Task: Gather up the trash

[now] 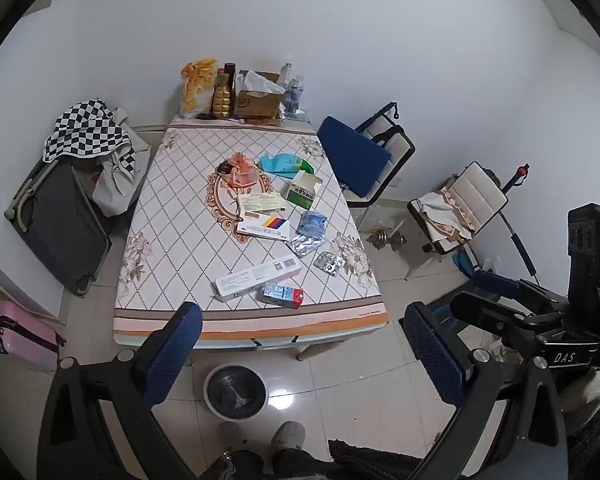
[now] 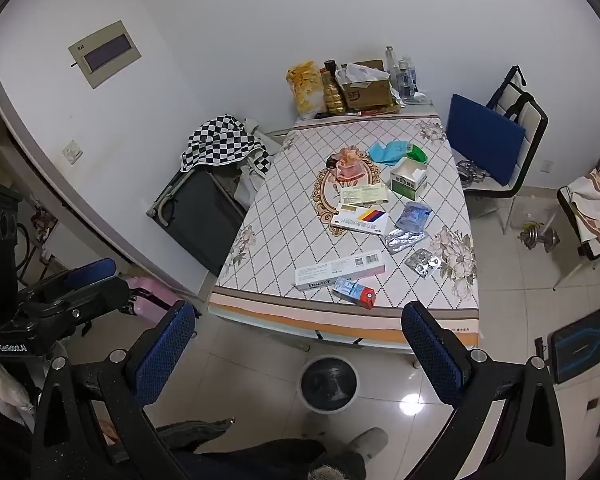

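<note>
Trash lies scattered on the patterned table (image 1: pixel 172 208) (image 2: pixel 268 240): a long white box (image 1: pixel 256 277) (image 2: pixel 338 271), a small blue and red carton (image 1: pixel 283 295) (image 2: pixel 354 290), foil blister packs (image 1: pixel 328 263) (image 2: pixel 422 262), a white box with a coloured stripe (image 1: pixel 265 227) (image 2: pixel 362 219), a green and white box (image 1: pixel 302 191) (image 2: pixel 408 180), and blue gloves (image 1: pixel 278 162) (image 2: pixel 388 151). A white bin with a black liner (image 1: pixel 235 393) (image 2: pixel 329 383) stands on the floor before the table. My left gripper (image 1: pixel 300 348) and right gripper (image 2: pixel 296 348) are both open and empty, held back from the table above the floor.
Boxes, bottles and a snack bag (image 1: pixel 198 86) crowd the table's far end. A dark suitcase (image 1: pixel 60 224) with a checkered cloth stands left, a pink suitcase (image 1: pixel 18 334) nearer. Chairs (image 1: pixel 364 160) stand right, with dumbbells (image 1: pixel 384 238) on the floor.
</note>
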`<state>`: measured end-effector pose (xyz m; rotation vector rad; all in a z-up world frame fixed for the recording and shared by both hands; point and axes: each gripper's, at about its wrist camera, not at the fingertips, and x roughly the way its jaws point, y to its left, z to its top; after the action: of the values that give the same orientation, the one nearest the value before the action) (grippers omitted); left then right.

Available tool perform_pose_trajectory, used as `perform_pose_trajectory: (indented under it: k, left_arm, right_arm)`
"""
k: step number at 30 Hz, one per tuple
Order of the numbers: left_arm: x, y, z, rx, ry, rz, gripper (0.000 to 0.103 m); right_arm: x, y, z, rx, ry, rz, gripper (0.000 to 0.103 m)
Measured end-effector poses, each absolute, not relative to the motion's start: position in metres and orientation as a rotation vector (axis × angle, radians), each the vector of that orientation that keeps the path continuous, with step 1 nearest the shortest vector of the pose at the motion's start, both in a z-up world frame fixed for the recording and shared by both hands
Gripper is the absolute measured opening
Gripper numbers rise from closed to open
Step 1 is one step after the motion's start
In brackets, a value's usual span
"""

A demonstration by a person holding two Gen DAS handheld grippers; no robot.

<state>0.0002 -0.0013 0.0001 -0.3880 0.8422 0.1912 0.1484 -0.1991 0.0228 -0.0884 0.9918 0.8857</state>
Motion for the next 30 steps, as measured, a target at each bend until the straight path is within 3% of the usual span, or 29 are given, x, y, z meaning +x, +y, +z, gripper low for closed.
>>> perform_pose_trajectory:
  k: [30]
  left_arm:
    - [0.003,-0.01,0.004,-0.395,0.837,0.165,0.103]
  right_arm:
    - [0.146,-0.214,0.021,-0.069,0.989,0.881,0.103]
